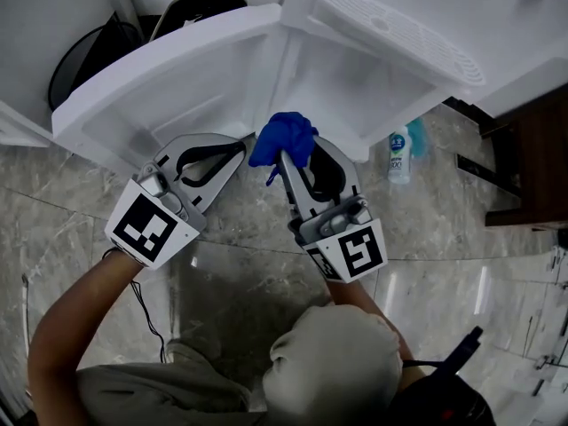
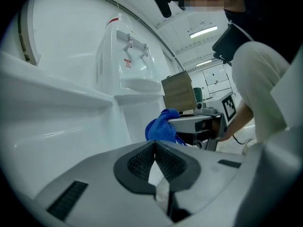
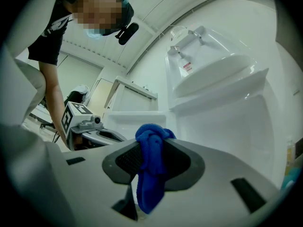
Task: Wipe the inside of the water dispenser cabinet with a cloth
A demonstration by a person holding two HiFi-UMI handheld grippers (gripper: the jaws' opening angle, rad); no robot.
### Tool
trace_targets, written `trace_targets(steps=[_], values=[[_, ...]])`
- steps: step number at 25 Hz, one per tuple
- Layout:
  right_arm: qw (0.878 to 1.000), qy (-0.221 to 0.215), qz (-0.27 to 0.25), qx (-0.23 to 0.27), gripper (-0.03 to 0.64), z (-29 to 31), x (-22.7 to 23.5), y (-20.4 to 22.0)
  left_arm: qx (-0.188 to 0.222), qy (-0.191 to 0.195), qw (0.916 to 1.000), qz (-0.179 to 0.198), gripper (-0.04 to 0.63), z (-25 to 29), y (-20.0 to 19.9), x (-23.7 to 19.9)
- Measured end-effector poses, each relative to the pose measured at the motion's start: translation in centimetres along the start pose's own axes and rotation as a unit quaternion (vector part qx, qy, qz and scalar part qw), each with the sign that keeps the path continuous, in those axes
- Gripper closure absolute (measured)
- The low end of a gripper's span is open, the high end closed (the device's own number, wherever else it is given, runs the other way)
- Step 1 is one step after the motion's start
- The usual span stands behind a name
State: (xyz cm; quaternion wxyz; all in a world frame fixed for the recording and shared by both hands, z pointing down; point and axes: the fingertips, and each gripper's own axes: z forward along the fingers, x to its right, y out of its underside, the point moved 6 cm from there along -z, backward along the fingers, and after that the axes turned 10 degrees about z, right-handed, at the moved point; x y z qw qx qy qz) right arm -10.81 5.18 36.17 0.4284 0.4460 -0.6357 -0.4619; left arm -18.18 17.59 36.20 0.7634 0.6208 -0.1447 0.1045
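Open water dispenser cabinet (image 1: 337, 96) lying straight ahead of both grippers, with the left gripper (image 1: 238, 149), jaws closed on nothing, beside the right gripper (image 1: 288, 156), which is nearer the opening and clamps the bunched blue cloth (image 1: 282, 134) draped lengthwise between its jaws.

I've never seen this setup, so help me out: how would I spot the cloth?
Find the big white water dispenser on the marble floor. Two grey grippers reach toward its open cabinet; the cloth is the bunched wad pinched in the right gripper's jaws. It is deep blue and soft, and the left gripper's shut jaws hold nothing.
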Motion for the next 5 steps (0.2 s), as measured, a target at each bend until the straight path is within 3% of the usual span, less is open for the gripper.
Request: trace_targets(steps=[5], values=[[1.000,-0.003,0.003,-0.009,0.509,0.12,-0.33,0.87,0.006,0.006,0.9997,0.021,0.589,0.20,0.18,0.01]])
